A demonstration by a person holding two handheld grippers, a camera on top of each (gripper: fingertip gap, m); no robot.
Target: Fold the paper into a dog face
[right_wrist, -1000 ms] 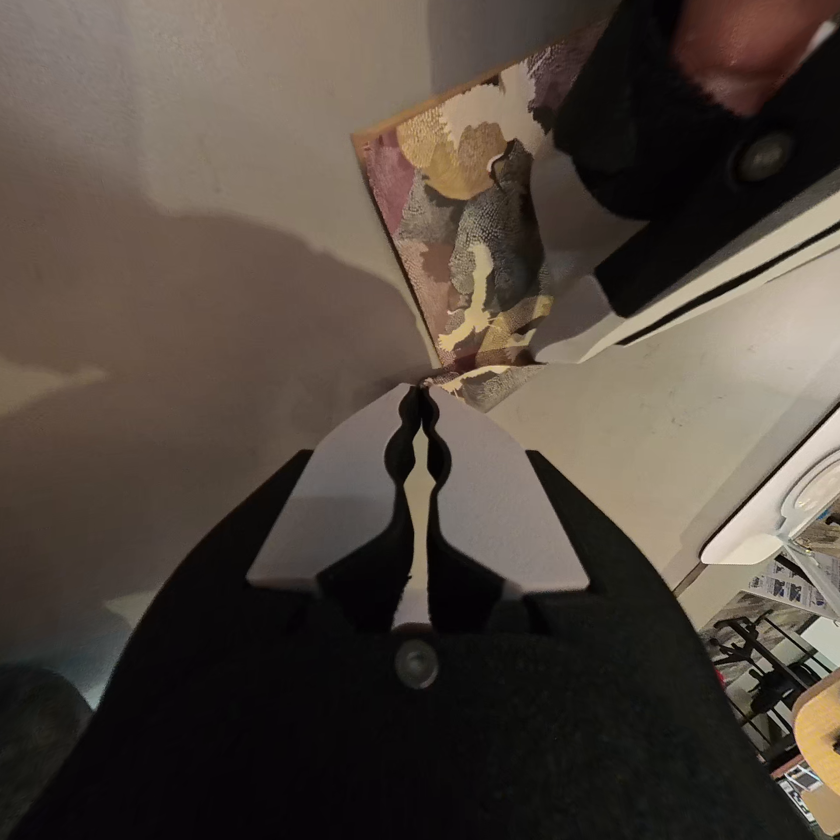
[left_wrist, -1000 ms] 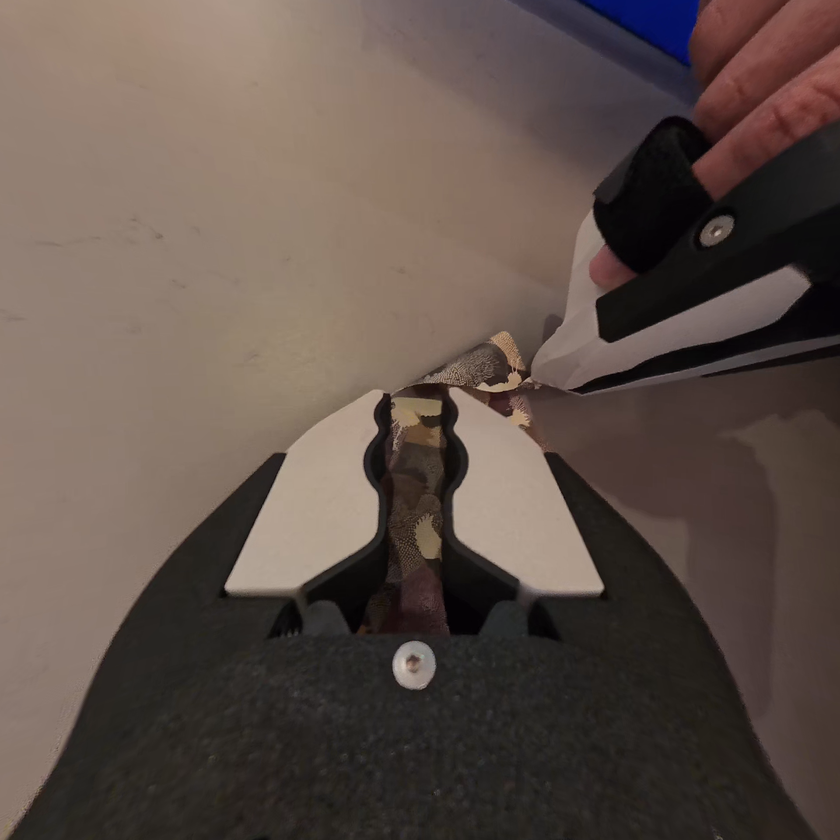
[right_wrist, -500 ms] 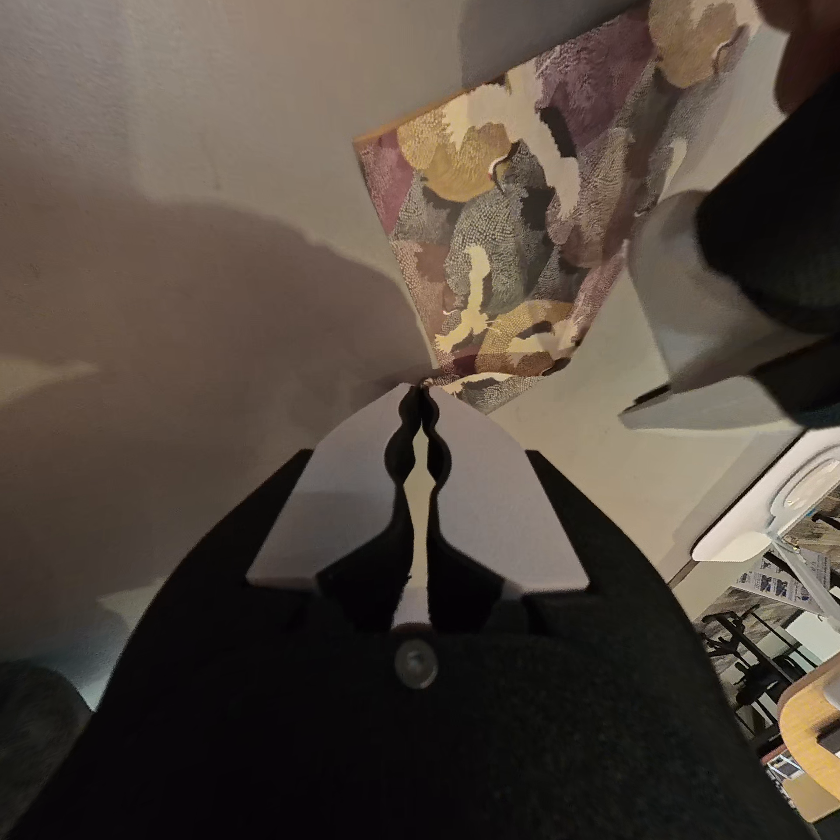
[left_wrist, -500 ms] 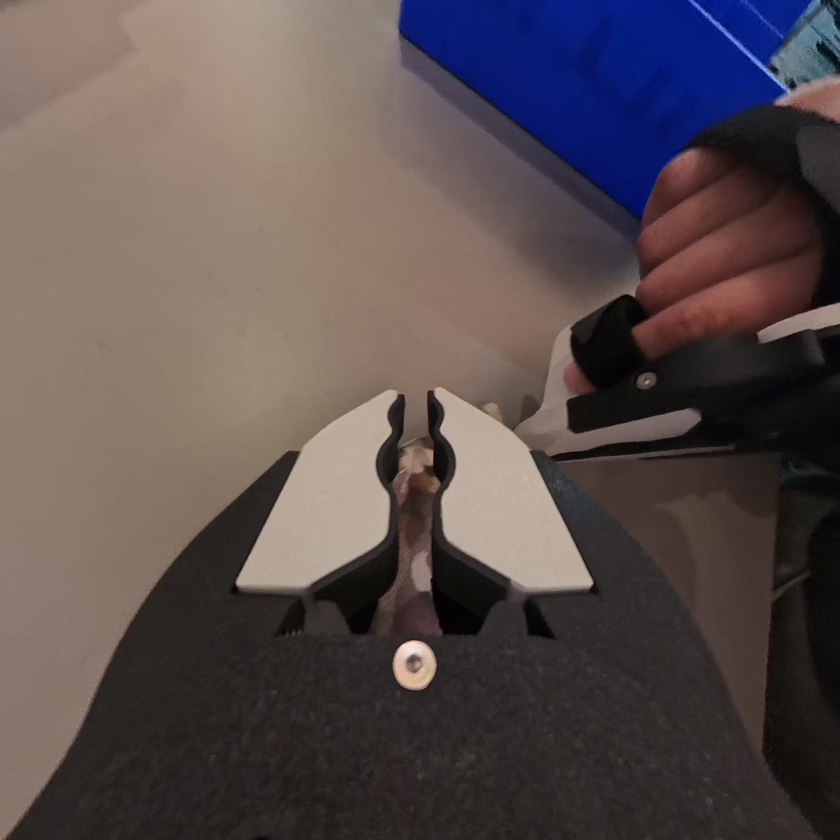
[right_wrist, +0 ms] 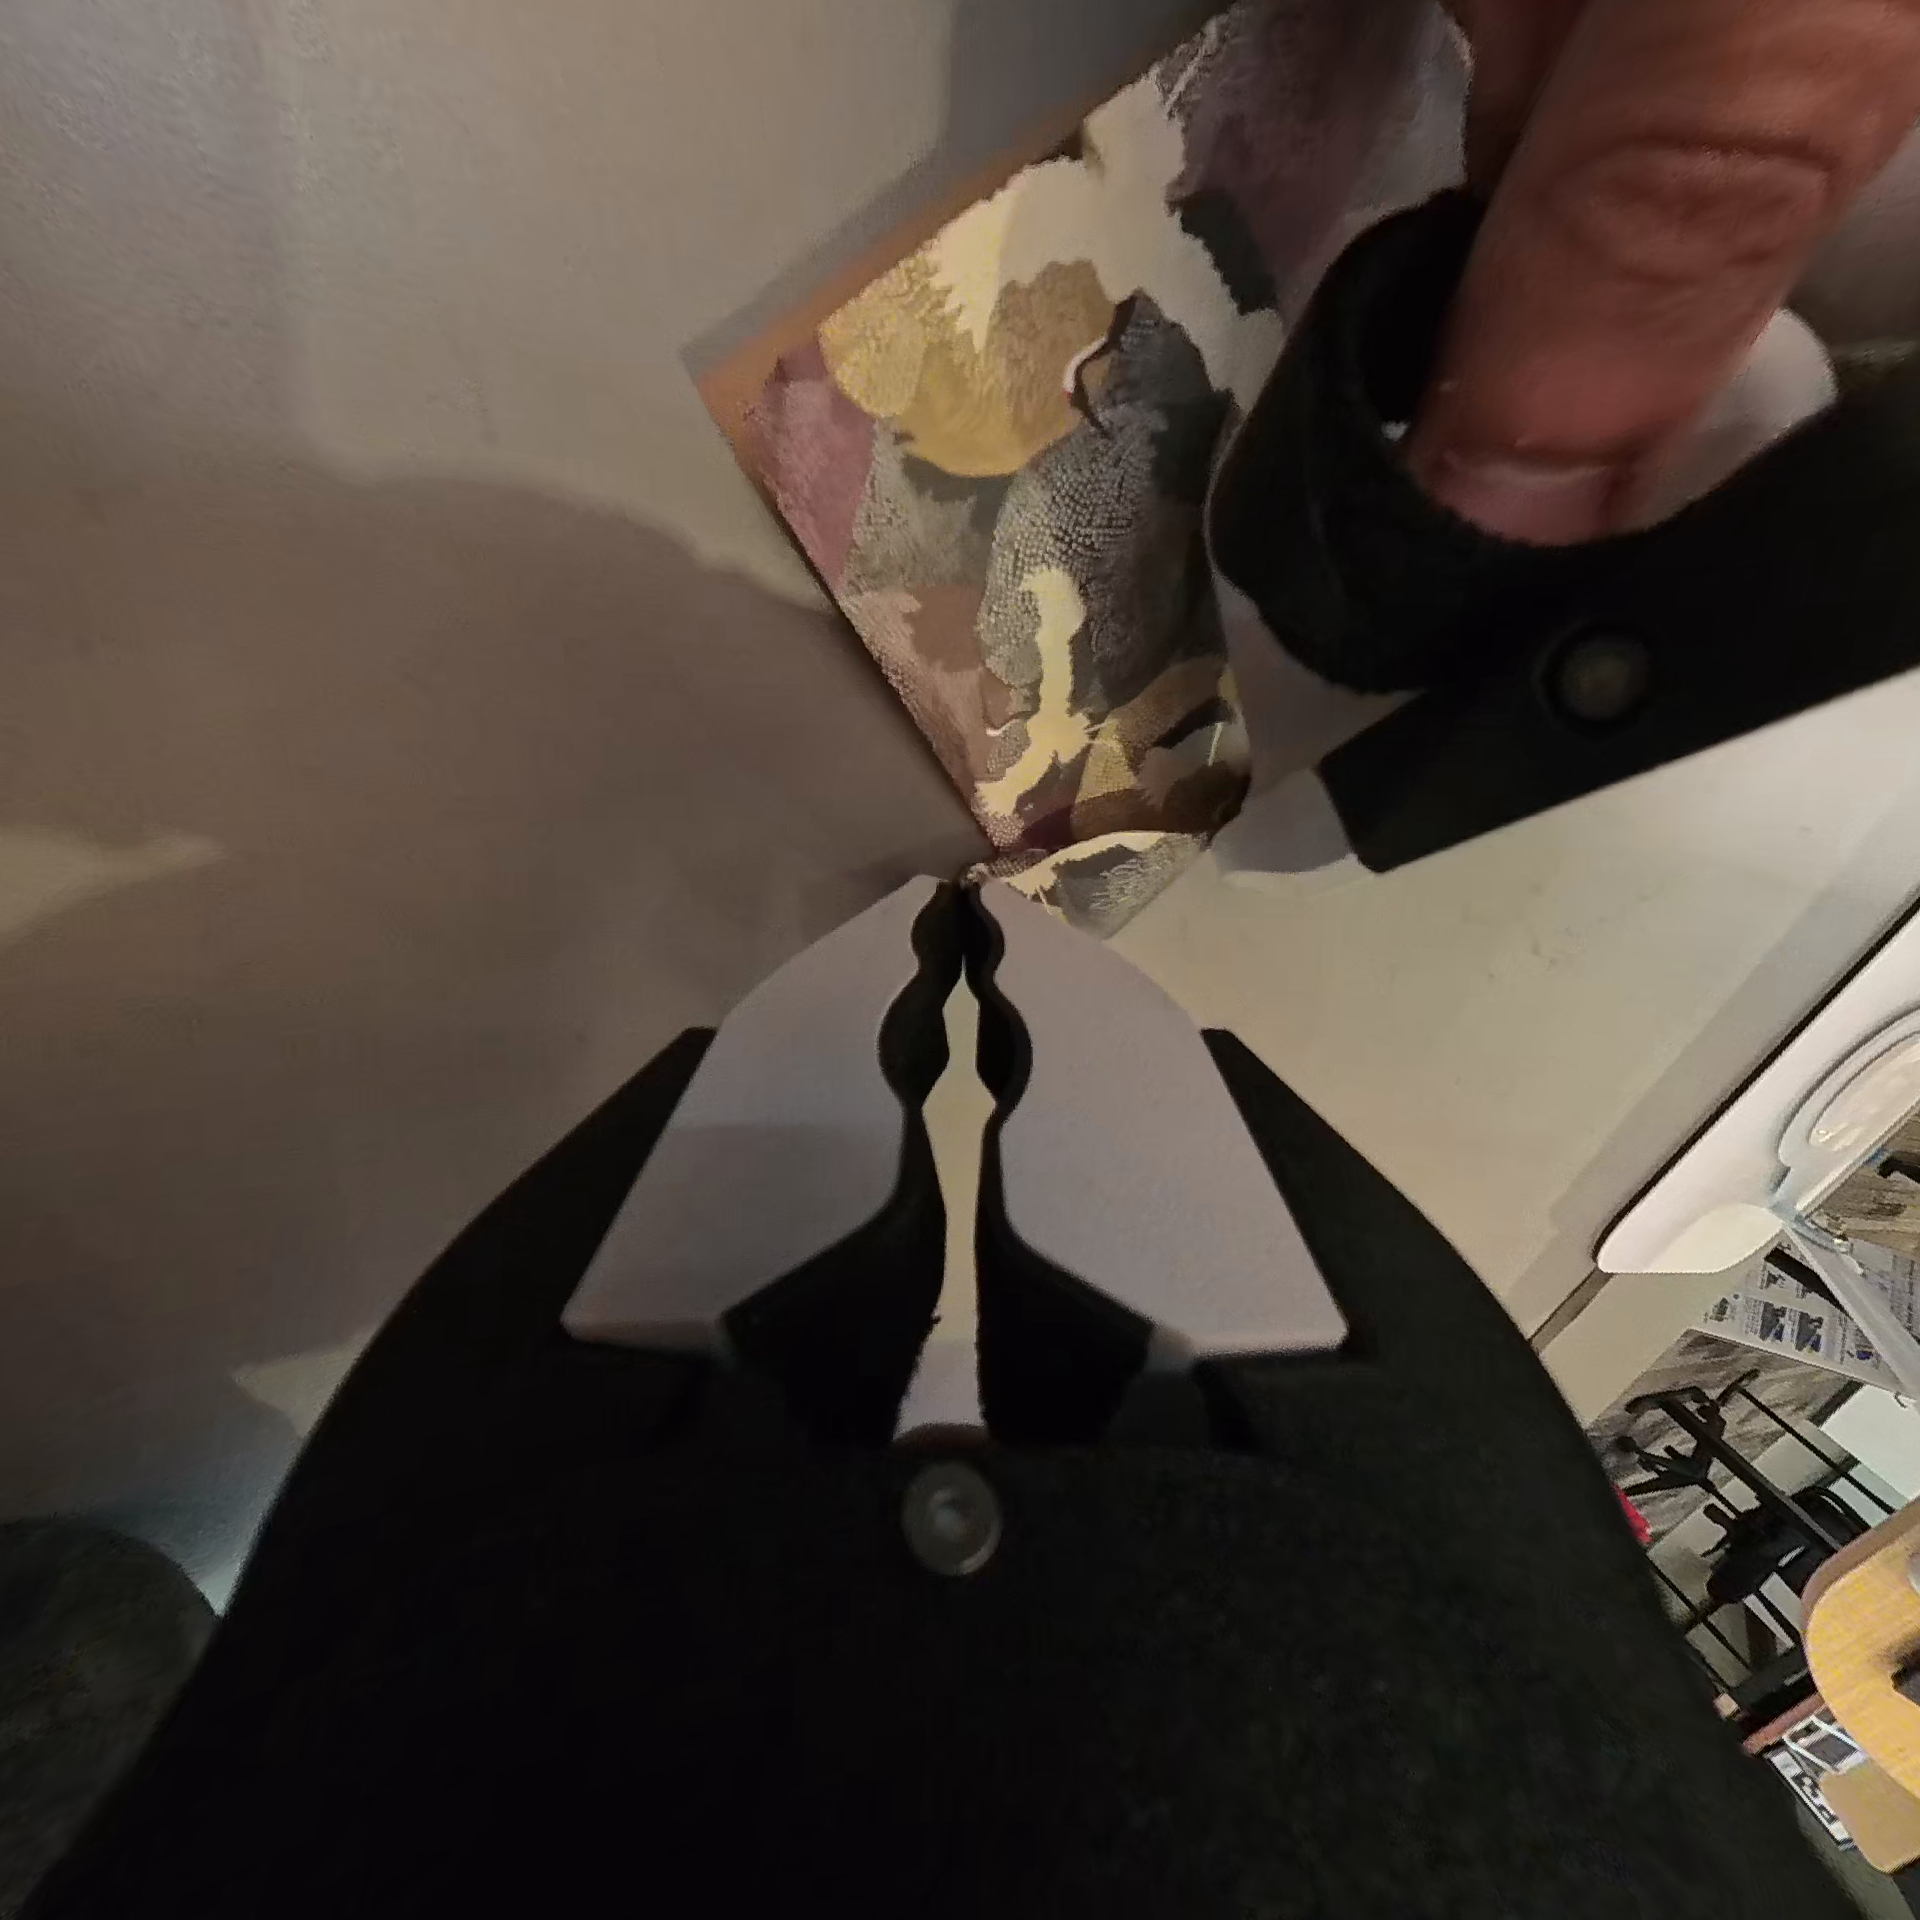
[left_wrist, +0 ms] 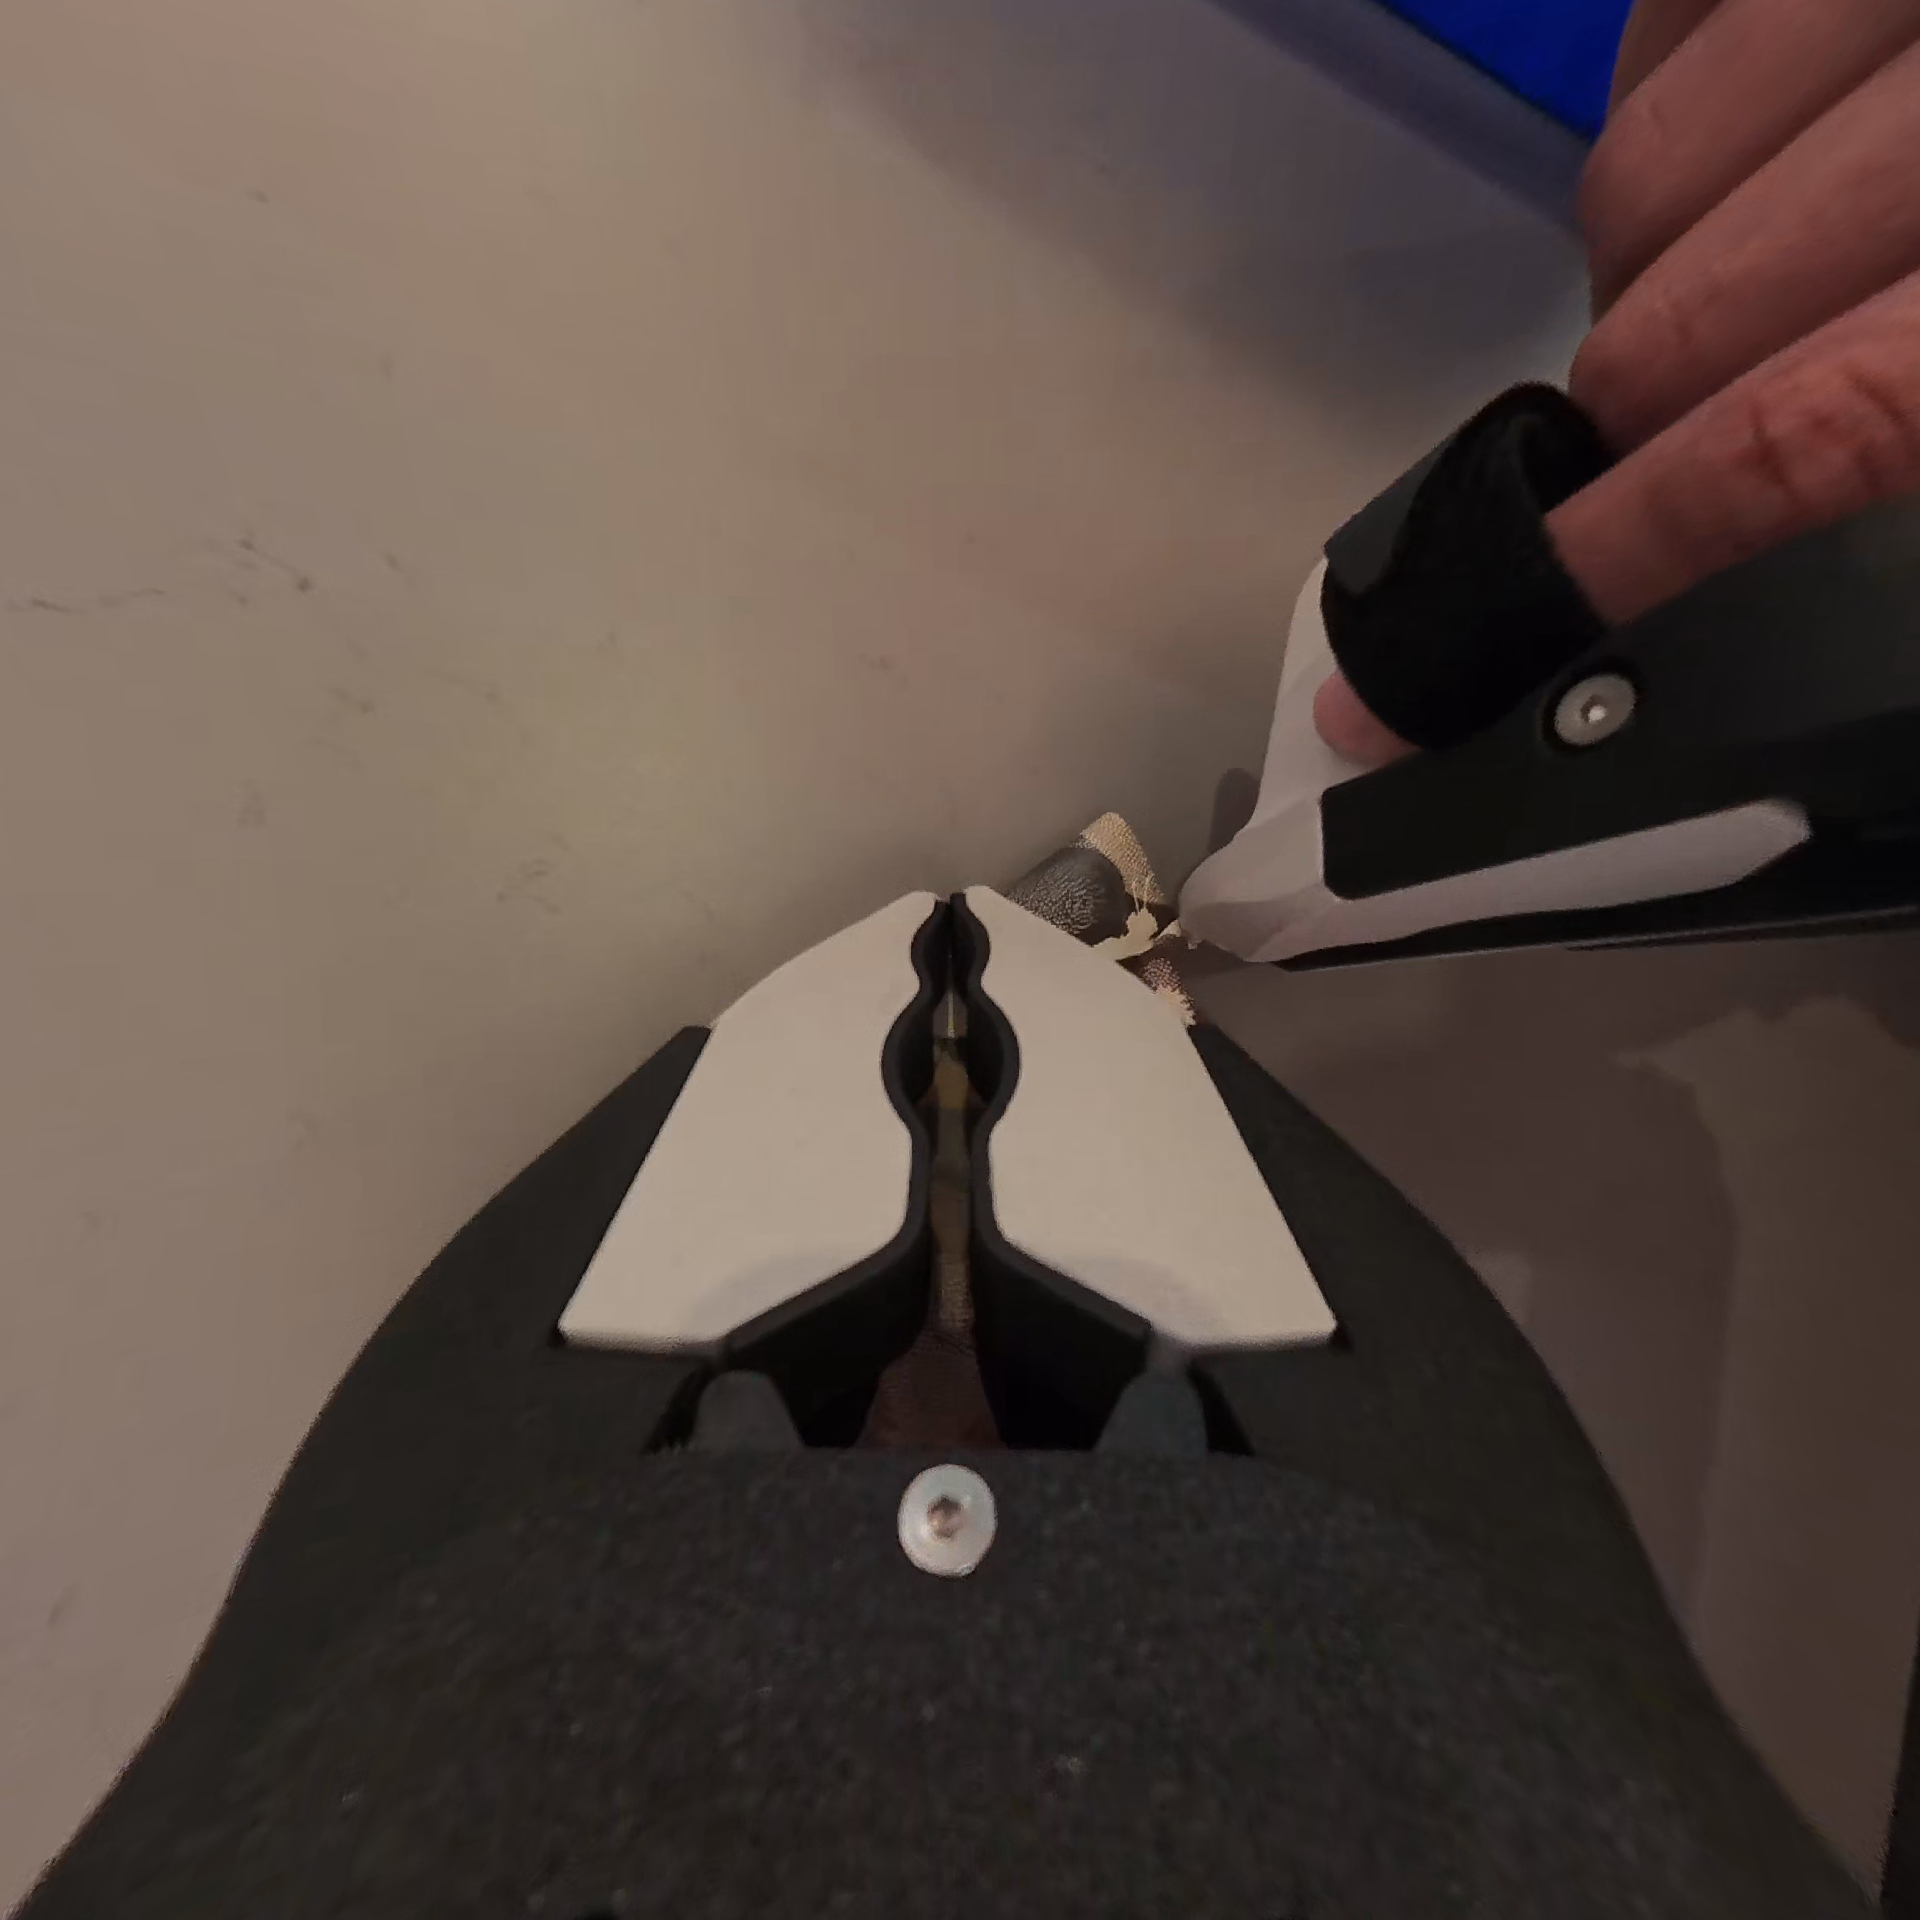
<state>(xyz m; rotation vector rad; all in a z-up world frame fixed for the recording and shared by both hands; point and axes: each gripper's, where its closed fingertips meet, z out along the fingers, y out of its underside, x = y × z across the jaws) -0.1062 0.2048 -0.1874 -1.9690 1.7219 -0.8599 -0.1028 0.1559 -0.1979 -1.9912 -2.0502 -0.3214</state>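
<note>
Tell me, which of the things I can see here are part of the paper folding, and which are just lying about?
Part of the job:
- patterned paper, on the table
- left gripper, shut, pressing down on the paper
- right gripper, shut at the paper's corner

Just lying about:
- blue object at the table's far edge
- white tray near the table's edge

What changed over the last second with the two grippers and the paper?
The left gripper lifted off half a second ago, then came back down onto the paper, jaws now closed nearly together. The right gripper stayed shut, pinching the paper's corner; the paper stayed put.
</note>
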